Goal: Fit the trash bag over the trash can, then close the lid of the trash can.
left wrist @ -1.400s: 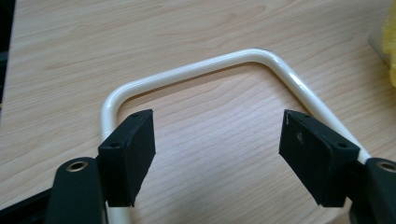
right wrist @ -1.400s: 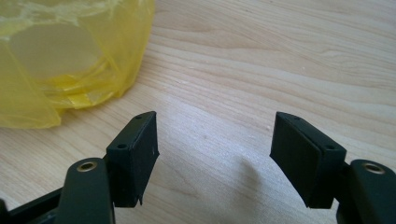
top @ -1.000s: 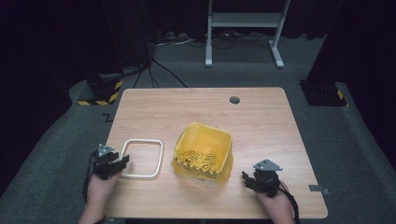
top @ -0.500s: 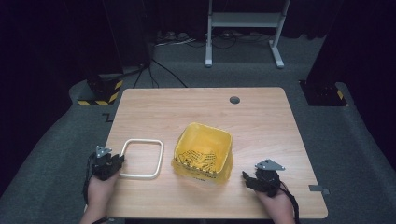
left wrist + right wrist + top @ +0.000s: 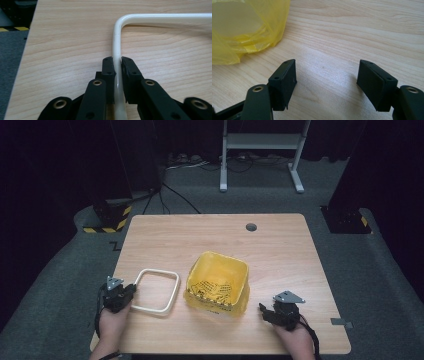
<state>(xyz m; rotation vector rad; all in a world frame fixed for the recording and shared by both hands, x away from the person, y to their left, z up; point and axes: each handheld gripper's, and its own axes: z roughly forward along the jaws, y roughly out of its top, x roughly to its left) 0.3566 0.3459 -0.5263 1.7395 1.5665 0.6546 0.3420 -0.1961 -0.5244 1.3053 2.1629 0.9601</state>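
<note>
A: Where is the white, rounded-corner square frame of glossy tubing [image 5: 155, 291] sitting?

B: It is lying flat on the pale wooden table [image 5: 280, 250], toward the near left part of the top, just beside the yellow plastic bag-lined bin [image 5: 218, 281] that is standing in the middle. The two are close but not touching.

A: And what is the left gripper [image 5: 131, 291] doing?

B: It is reaching in from the left edge of the table, and its jaws have just been closing. In the left gripper view the frame [image 5: 117, 47] is running straight up between the two black jaws, and the left gripper [image 5: 118, 65] is pressing on the tube from both sides, so it is clamped on the frame's near-left side, below the rounded corner.

A: Is the frame lifting?

B: I cannot tell; from above it is looking flat on the wood.

A: What about the right gripper [image 5: 264, 312]?

B: It is resting on the near right part of the table, to the right of the yellow bin and apart from it. In the right gripper view the right gripper [image 5: 325, 75] is standing with its jaws wide apart over bare wood, with nothing between them, and the crinkled yellow plastic [image 5: 244, 27] is showing at the upper left.

A: And around the table?

B: Grey carpet [image 5: 380, 270] is surrounding it, and a white metal stand [image 5: 260, 150] is standing beyond the far edge.
</note>
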